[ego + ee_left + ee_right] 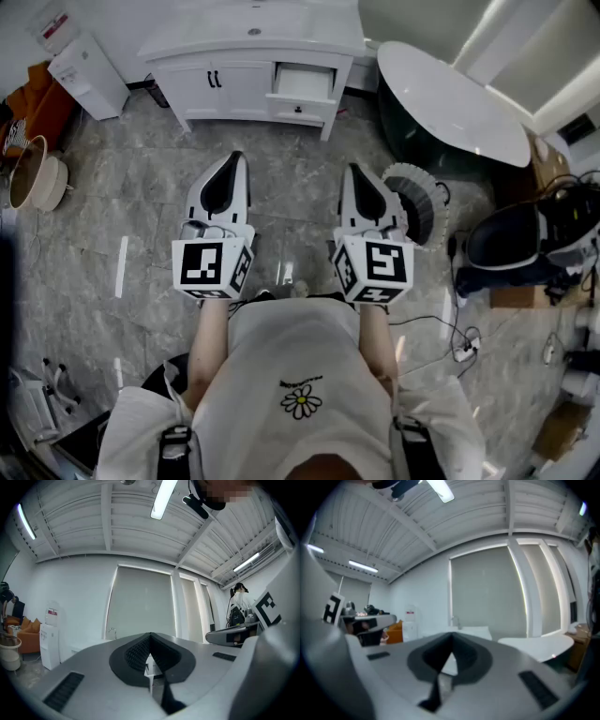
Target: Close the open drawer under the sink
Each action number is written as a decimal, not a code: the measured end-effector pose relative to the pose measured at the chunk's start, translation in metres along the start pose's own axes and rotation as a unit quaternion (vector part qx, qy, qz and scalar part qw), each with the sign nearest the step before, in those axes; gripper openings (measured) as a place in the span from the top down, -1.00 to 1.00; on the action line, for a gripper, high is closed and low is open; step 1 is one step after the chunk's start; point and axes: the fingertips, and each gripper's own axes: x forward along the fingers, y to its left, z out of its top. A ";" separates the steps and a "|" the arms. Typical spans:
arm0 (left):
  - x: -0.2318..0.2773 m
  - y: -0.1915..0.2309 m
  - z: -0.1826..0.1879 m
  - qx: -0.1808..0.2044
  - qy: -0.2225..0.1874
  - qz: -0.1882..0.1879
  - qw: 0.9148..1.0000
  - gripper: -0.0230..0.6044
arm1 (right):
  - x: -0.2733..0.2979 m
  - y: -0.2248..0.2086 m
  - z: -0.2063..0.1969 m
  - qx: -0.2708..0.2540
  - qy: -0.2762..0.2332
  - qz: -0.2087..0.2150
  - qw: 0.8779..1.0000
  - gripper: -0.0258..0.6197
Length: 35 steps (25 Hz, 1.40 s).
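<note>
— Looking up-frame, I find the vanity (253,56) top centre; where's the drawer (302,84)?
— It hangs open on the vanity's right half, front running left-right, well apart from me. My right gripper (354,172) sits almost straight below it, left gripper (234,161) farther off. Both pairs of jaws are pinched together, empty.

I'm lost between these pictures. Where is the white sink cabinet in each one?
Head view: sink cabinet top centre, its drawer open at right.
Left gripper view: only its top shows, low, left of centre.
Right gripper view: its top, low, near centre.
Shared landmark: white water dispenser, left of the cabinet in all three.
</note>
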 end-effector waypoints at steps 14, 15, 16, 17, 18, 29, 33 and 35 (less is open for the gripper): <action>0.013 -0.004 -0.012 0.006 0.015 0.002 1.000 0.87 | 0.007 -0.010 -0.014 0.012 0.013 0.016 1.000 0.83; 0.015 -0.003 -0.013 0.007 0.015 0.004 1.000 0.87 | 0.009 -0.011 -0.015 0.016 0.015 0.024 0.999 0.83; 0.016 -0.002 -0.014 0.007 0.016 0.008 1.000 0.87 | 0.012 -0.011 -0.017 0.020 0.017 0.031 0.999 0.83; 0.018 -0.001 -0.015 0.007 0.016 0.011 1.000 0.87 | 0.014 -0.012 -0.018 0.024 0.017 0.036 0.999 0.83; 0.019 0.001 -0.016 0.006 0.016 0.015 1.000 0.87 | 0.017 -0.013 -0.019 0.027 0.018 0.039 0.999 0.83; 0.040 0.004 -0.029 -0.012 0.013 0.022 1.000 0.87 | 0.028 -0.031 -0.029 0.023 0.034 0.039 0.998 0.83; 0.060 0.015 -0.037 -0.021 0.012 0.011 1.000 0.87 | 0.048 -0.030 -0.033 0.016 0.042 0.035 0.998 0.83; 0.074 0.024 -0.042 -0.022 0.010 0.004 1.000 0.87 | 0.064 -0.029 -0.035 0.014 0.043 0.033 0.998 0.83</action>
